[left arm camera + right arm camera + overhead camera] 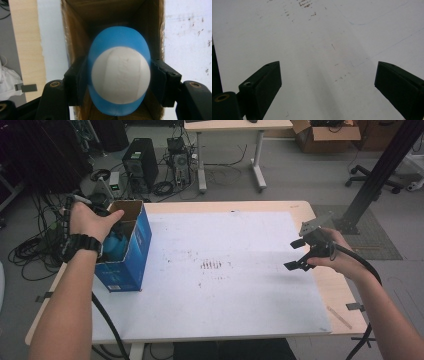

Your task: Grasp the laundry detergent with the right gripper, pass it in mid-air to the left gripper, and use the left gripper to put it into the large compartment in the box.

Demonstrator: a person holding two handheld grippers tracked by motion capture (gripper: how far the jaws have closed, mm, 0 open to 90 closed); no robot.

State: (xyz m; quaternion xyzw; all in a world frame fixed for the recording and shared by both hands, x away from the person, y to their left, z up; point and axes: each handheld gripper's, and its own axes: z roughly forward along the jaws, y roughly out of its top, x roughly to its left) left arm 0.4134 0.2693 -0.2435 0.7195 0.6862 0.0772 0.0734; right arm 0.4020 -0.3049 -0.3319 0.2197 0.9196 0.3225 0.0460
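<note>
The left gripper view gives the best look: the left gripper (119, 82) has its jaws clamped on either side of a blue bottle (119, 72) with a white round end, right inside the open cardboard box (75, 30). From the high view you mostly get the left hand (90, 222) covering the box's mouth, with just a bit of blue peeking out. The box stands at the worktop's (310, 210) left edge on a white sheet (225, 290). The right gripper (299, 254) hovers over the sheet's right side, jaws wide apart and holding nothing.
</note>
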